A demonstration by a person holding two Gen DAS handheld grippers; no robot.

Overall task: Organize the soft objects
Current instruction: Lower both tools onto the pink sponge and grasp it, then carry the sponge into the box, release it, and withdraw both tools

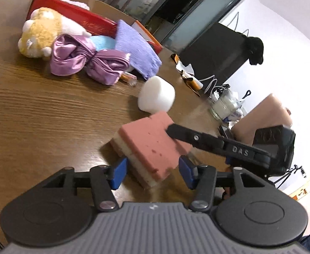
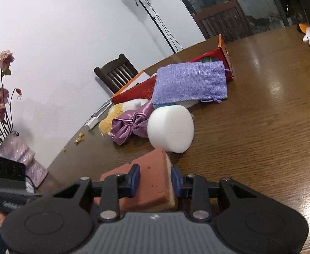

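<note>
A pink and cream sponge (image 1: 152,148) lies on the wooden table (image 1: 38,110). My left gripper (image 1: 152,172) is open, its blue pads on either side of the sponge's near end. My right gripper (image 2: 155,182) is shut on the sponge (image 2: 152,182); in the left wrist view one of its fingers (image 1: 197,137) lies over the sponge's far corner. A white foam cylinder (image 1: 156,95) stands just beyond. Farther back lie a purple satin bow (image 1: 83,61), a yellow plush toy (image 1: 40,33), a lavender pouch (image 1: 136,48) and a light blue cloth (image 1: 102,42).
An open red and orange box (image 1: 74,14) stands behind the pile. A glass jar (image 1: 224,105), cables and orange wrappers (image 1: 188,76) sit at the table's right edge. A vase with dried roses (image 2: 17,158) stands at the left in the right wrist view.
</note>
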